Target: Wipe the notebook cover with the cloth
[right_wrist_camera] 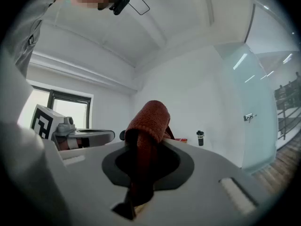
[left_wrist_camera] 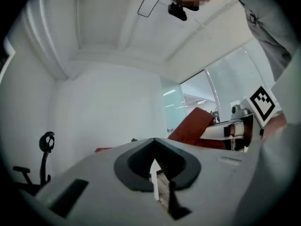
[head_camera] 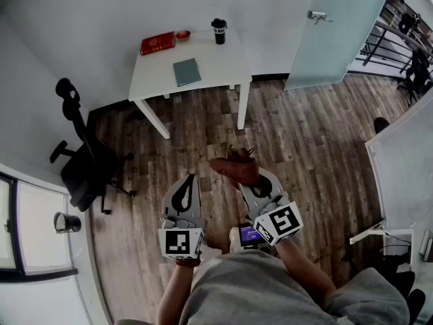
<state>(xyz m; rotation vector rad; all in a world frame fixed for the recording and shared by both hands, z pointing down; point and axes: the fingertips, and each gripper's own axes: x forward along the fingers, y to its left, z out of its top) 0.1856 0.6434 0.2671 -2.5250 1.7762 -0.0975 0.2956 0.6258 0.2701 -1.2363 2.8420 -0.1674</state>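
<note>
Left gripper (head_camera: 185,183) level, jaws together; right gripper (head_camera: 256,183) level, jaws on cloth (head_camera: 233,168).

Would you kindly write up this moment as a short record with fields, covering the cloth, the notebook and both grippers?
Right gripper: right gripper held level, fingers shut on the cloth
Cloth: rust-red terry cloth, bunched above those fingers
Left gripper: left gripper level, fingers shut, nothing between them
Notebook: grey-blue notebook, closed, flat on the small white table, untouched
Also on table: flat red book, small red bowl, black cup, along the far edge
Wiping: not yet begun; both grippers are well short of the table
</note>
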